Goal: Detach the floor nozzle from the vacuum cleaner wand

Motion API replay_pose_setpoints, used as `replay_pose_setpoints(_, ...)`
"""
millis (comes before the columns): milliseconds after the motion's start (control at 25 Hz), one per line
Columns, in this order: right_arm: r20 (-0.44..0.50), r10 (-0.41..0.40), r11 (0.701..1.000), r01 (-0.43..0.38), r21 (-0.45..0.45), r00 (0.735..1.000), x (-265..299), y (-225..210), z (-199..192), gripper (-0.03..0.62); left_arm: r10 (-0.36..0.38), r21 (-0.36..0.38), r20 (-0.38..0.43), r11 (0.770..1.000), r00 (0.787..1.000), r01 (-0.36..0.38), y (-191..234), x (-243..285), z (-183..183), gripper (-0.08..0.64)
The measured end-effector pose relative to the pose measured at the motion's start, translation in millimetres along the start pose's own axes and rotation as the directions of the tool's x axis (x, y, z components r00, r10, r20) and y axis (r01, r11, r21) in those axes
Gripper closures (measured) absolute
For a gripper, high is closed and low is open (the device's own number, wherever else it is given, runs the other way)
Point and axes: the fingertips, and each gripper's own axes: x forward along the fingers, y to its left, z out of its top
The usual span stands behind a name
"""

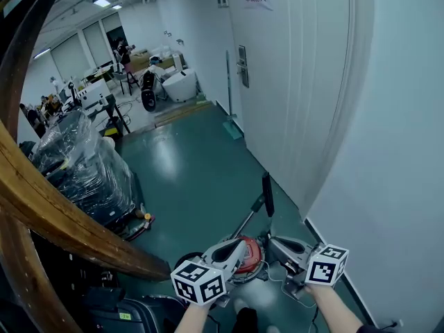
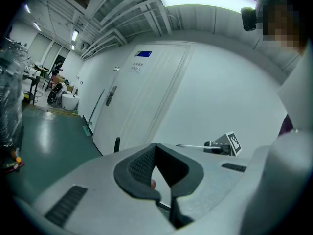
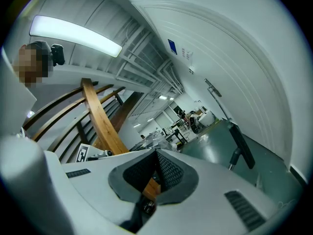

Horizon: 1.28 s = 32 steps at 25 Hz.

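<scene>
Wrapped pallet (image 1: 83,168) and wooden railing (image 1: 48,210) stand left of the vacuum cleaner (image 1: 250,253).

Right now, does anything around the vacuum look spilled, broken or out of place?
Nothing stands out. The vacuum cleaner sits on the green floor by the white wall, its wand slanting up, with no spill or breakage visible.

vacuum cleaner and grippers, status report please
Left gripper shut, empty. Right gripper shut, empty. Vacuum cleaner on floor ahead, not gripped. Nothing in the way.
</scene>
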Motion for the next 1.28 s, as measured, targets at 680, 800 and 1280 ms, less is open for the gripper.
replay_pose_setpoints(680, 0.038, -0.134, 0.991, 0.133, 0.027, 0.99, 56.2, -42.1, 12.1, 0.575, -0.108, -0.022, -0.085, 0.994, 0.99, 0.107, 71.7, 37.2, 16.3, 0.557)
replay_pose_setpoints(800, 0.042, -0.15, 0.988, 0.148, 0.036, 0.988, 59.6, -53.2, 12.4, 0.575, -0.12, -0.025, -0.098, 0.993, 0.988, 0.118, 77.9, 45.6, 15.7, 0.557)
replay_pose_setpoints(1280, 0.037, -0.19, 0.979, 0.186, 0.083, 0.981, 73.4, -110.1, 20.7, 0.575, -0.11, -0.062, -0.141, 0.993, 0.984, 0.102, 114.3, 87.1, 4.4, 0.557)
